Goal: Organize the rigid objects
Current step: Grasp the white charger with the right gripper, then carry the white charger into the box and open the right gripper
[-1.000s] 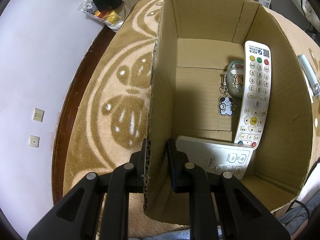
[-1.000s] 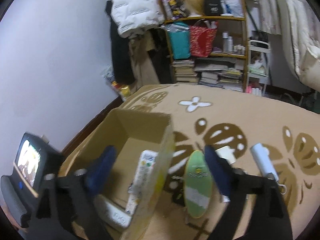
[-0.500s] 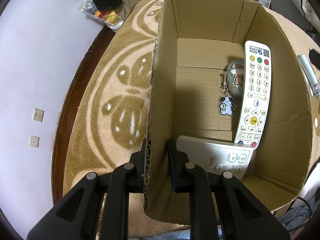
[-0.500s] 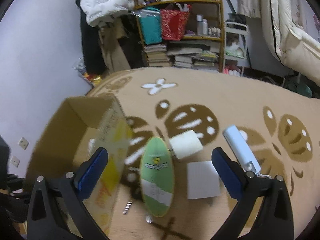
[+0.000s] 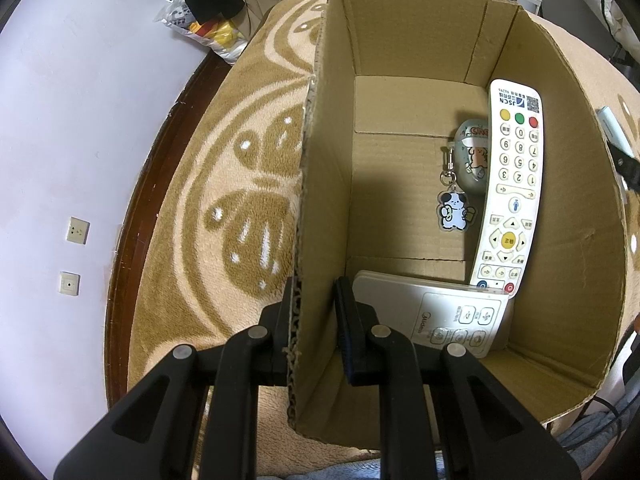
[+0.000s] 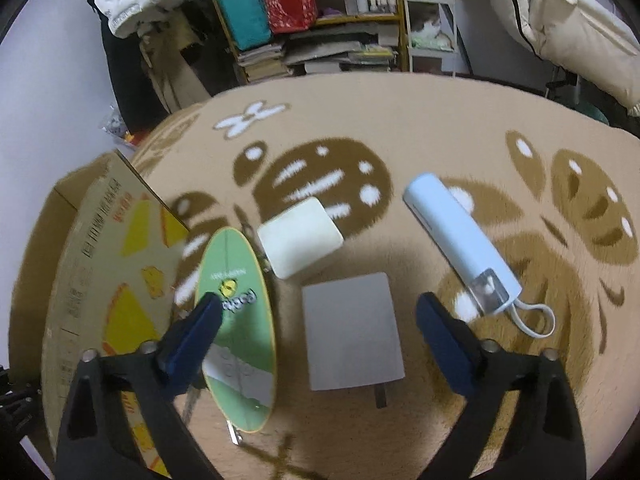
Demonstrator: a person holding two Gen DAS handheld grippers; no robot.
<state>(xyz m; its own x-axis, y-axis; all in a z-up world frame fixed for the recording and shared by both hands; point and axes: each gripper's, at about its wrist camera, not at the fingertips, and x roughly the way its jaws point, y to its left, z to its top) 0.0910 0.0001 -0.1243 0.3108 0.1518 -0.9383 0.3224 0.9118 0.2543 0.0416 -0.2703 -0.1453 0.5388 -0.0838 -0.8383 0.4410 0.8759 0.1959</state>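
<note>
1. On the tan leaf-pattern rug [image 6: 400, 112] we've got the cardboard box [image 5: 420, 40] sitting open-topped, and our left gripper [image 5: 316, 320] is clamped onto its near-left wall, one finger outside and one inside.
2. Inside the box: a long white remote [image 5: 510, 188] leaning along the right wall, a little grey-green case [image 5: 472, 152] with a dog keychain [image 5: 454, 210] clipped on just beside it, and a flat white AC remote [image 5: 436, 312] lying across the near end.
3. Our right gripper [image 6: 320, 308] is spread wide with the jaws just starting to close, nothing pinched yet. The grey square block [image 6: 352, 336] lies right between the fingers.
4. Left blue pad [image 6: 196, 336] sits over the green oval mirror-ish thing [image 6: 240, 328], which lies just beside the box's outer wall.
5. Further out: a cream rounded square [image 6: 300, 236] near the grey block, and a pale blue stick with a white loop cord [image 6: 460, 236] off to the right, apart from the others.
</note>
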